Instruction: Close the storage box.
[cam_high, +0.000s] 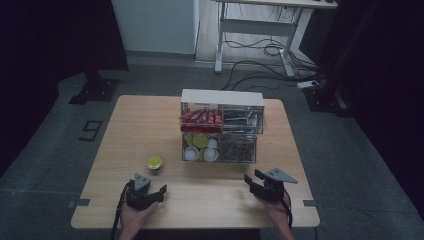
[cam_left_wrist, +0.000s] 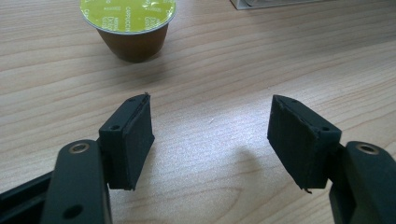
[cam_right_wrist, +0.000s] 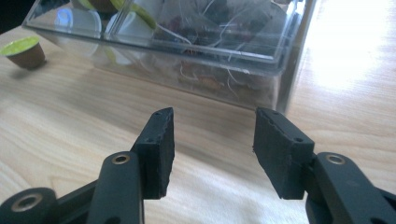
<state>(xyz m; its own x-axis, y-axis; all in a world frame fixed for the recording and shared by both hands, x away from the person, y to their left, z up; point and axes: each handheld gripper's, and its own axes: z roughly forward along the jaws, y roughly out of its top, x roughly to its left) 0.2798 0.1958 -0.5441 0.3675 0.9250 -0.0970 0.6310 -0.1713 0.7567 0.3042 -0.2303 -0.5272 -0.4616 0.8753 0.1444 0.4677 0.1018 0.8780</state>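
A brown coffee capsule with a yellow-green foil lid (cam_high: 154, 162) (cam_left_wrist: 128, 23) (cam_right_wrist: 23, 51) stands alone on the wooden table (cam_high: 150, 125), left of a clear two-tier organiser (cam_high: 221, 127) (cam_right_wrist: 187, 46). My left gripper (cam_high: 150, 195) (cam_left_wrist: 210, 140) rests open near the front edge, just short of the capsule, nothing between its pads. At the front right my right gripper (cam_high: 255, 180) (cam_right_wrist: 212, 149) is open and empty, pointing at the organiser's lower front corner.
The organiser's upper tier holds red sachets (cam_high: 200, 117) and dark packets; its lower tier holds several capsules (cam_high: 200, 147) and tea bags (cam_high: 235, 147). Bare tabletop lies between the grippers. A desk frame and cables (cam_high: 260, 55) stand on the floor beyond.
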